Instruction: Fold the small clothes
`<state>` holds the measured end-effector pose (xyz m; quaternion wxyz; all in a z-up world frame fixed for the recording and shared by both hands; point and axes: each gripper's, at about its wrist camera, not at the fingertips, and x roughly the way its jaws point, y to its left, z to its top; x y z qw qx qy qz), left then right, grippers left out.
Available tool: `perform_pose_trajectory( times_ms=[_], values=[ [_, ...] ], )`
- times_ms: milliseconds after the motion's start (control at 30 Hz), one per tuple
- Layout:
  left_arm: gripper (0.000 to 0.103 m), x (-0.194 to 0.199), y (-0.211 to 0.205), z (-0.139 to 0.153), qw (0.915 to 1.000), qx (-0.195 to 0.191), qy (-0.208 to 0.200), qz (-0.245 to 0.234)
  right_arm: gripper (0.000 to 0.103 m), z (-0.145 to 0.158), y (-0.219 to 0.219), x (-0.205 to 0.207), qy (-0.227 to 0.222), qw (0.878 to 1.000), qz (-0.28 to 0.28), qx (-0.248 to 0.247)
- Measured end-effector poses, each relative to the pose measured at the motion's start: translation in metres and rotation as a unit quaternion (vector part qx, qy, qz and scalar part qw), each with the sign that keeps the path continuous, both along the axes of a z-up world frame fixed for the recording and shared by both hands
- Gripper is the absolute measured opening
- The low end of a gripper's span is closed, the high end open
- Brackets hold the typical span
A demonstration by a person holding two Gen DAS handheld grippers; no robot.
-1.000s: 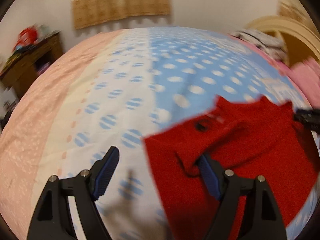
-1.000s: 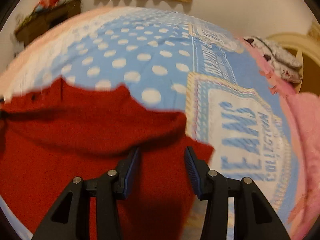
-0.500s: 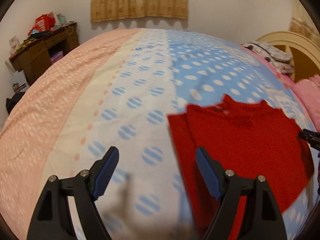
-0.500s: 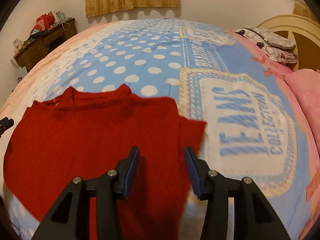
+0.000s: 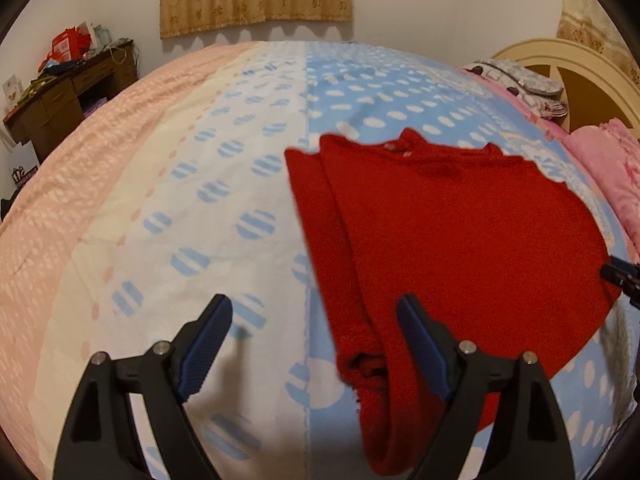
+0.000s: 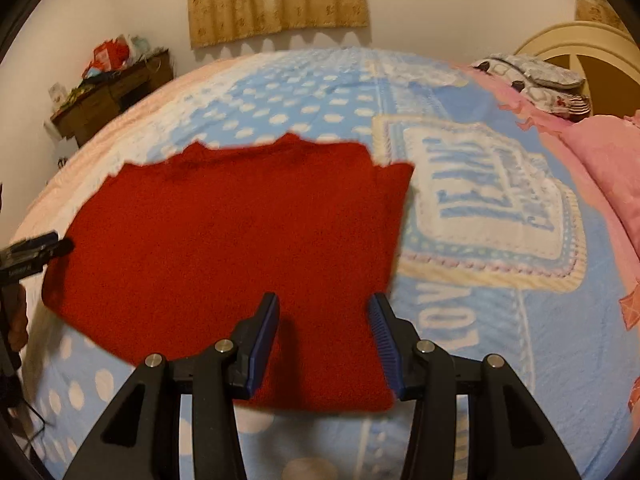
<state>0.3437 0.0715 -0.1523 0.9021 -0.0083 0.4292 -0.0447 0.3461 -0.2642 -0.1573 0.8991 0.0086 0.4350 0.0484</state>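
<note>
A red sweater (image 5: 460, 240) lies flat on a polka-dot bedspread (image 5: 208, 200), one sleeve folded in along its edge. The left gripper (image 5: 312, 344) and right gripper (image 6: 324, 332) hover released, grasping nothing. Best next: pinch both hem corners evenly, fold toward the collar

Spread flat on the polka-dot quilted bed cover (image 5: 208, 184): red knitted sweater (image 6: 240, 240), right of centre. Behind left, brown wooden counter (image 5: 72, 92); behind right, pink pillow (image 6: 608, 168), cream curved headboard (image 5: 560, 68).
</note>
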Motion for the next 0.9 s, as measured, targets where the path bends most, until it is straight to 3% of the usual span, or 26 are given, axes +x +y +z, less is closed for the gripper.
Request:
perform_pose_trajectory(
  times_ms=[167,300,400,533,667,900],
  values=[
    [0.100,-0.002,0.002,-0.006,0.9999,-0.002,-0.005,0.011,0.048,-0.013,-0.007,-0.007,0.011,1.000,-0.024,0.010],
    [0.102,-0.002,0.002,-0.010,0.9999,0.001,-0.006,0.014,0.049,-0.027,-0.017,-0.005,0.044,0.998,-0.031,0.036],
    [0.103,-0.002,0.004,-0.012,0.9998,-0.001,-0.006,0.016,0.049,-0.022,-0.022,-0.009,0.043,0.997,-0.044,0.050],
    [0.103,-0.002,0.011,-0.015,0.9995,-0.024,-0.001,0.022,0.050,0.004,-0.014,-0.023,-0.007,0.998,-0.058,0.018],
    [0.103,-0.001,0.010,-0.017,0.9995,-0.023,0.001,0.021,0.052,0.030,0.003,-0.028,-0.055,0.997,-0.044,0.019],
    [0.103,-0.002,0.013,-0.017,0.9991,-0.036,0.004,0.022,0.053,-0.008,0.035,-0.002,0.003,1.000,-0.013,0.018]
  ],
)
